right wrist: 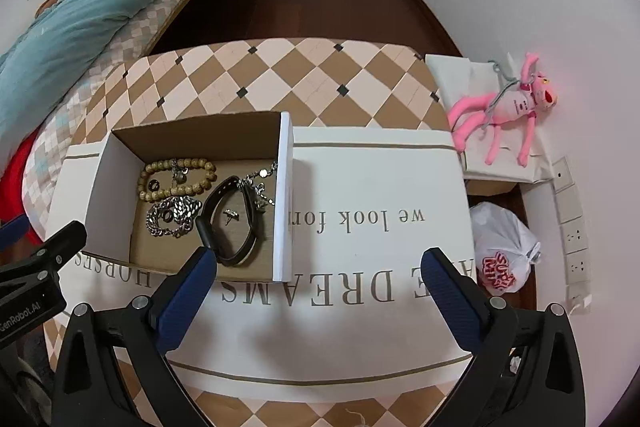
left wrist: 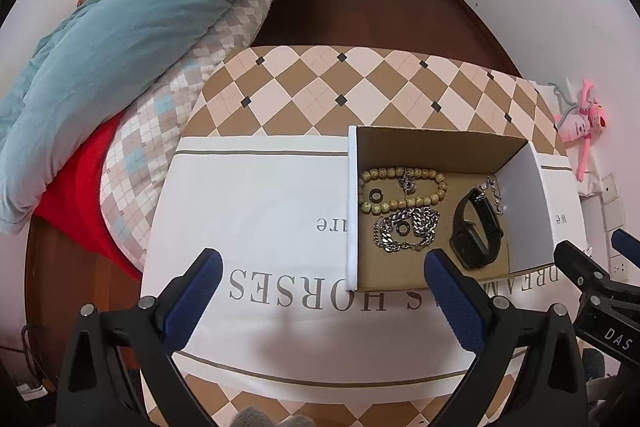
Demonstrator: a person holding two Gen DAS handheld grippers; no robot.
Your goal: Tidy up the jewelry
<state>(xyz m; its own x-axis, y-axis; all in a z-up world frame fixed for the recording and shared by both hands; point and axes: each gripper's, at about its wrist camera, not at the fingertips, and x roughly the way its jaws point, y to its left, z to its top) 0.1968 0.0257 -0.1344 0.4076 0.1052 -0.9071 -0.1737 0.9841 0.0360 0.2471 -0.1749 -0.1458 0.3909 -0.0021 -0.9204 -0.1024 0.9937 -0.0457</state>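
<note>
An open cardboard box [left wrist: 520, 187] [right wrist: 104, 187] stands on a white printed cloth. Inside lie a wooden bead bracelet [left wrist: 400, 191] [right wrist: 178, 179], a silver chain [left wrist: 404, 229] [right wrist: 172, 215], a black smartwatch [left wrist: 476, 231] [right wrist: 234, 223], two dark rings, a thin silver necklace [right wrist: 260, 183] and a small earring [right wrist: 231, 214]. My left gripper [left wrist: 322, 261] is open and empty, low in front of the box's left side. My right gripper [right wrist: 318, 259] is open and empty, in front of the box's right wall. Each gripper shows at the other view's edge.
The checkered table [left wrist: 320, 83] [right wrist: 304, 75] carries the white cloth [left wrist: 256, 211] [right wrist: 380, 211]. A bed with a teal quilt [left wrist: 120, 27] lies to the left. A pink plush toy [right wrist: 508, 107] and a white plastic bag [right wrist: 504, 251] are at the right.
</note>
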